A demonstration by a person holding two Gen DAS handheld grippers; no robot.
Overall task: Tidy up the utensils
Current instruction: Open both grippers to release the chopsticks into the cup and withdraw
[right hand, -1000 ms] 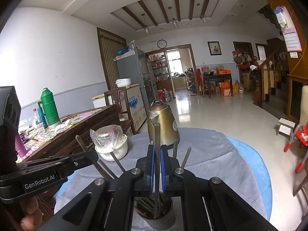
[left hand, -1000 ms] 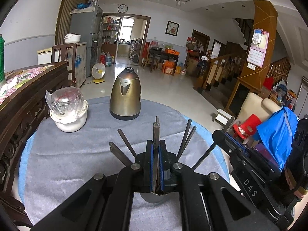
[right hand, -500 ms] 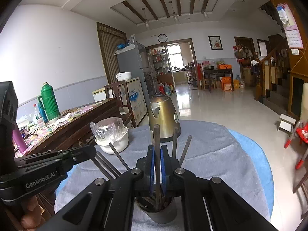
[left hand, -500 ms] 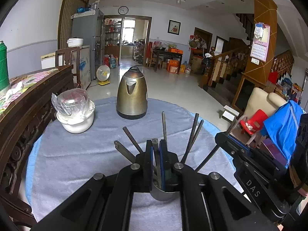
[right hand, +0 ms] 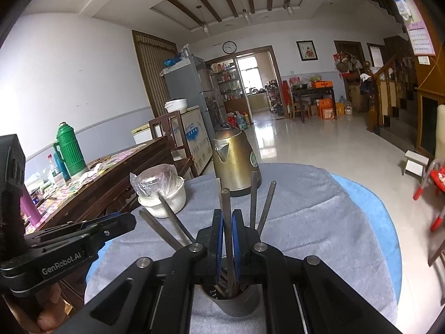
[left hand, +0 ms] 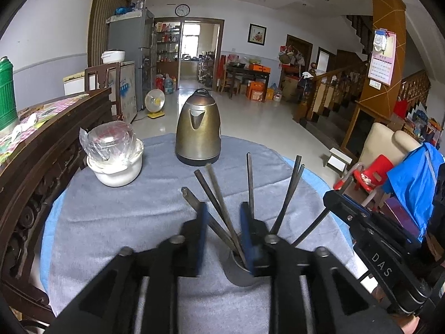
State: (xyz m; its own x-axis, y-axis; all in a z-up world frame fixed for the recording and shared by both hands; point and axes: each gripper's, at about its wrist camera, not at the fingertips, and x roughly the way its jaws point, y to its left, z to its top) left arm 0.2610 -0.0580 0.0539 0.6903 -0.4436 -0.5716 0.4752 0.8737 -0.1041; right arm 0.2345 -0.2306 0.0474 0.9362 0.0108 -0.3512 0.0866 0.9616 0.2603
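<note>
Having spread wide, the left gripper has dropped its chopstick into the holder; the right gripper still pinches another chopstick

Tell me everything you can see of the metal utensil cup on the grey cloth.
The grey metal utensil cup is a short cylinder standing upright on the grey tablecloth. Small holes show inside its wall. Dark slim utensil handles fan out of it. The right gripper is shut on one upright handle; the open left gripper straddles others.
</note>
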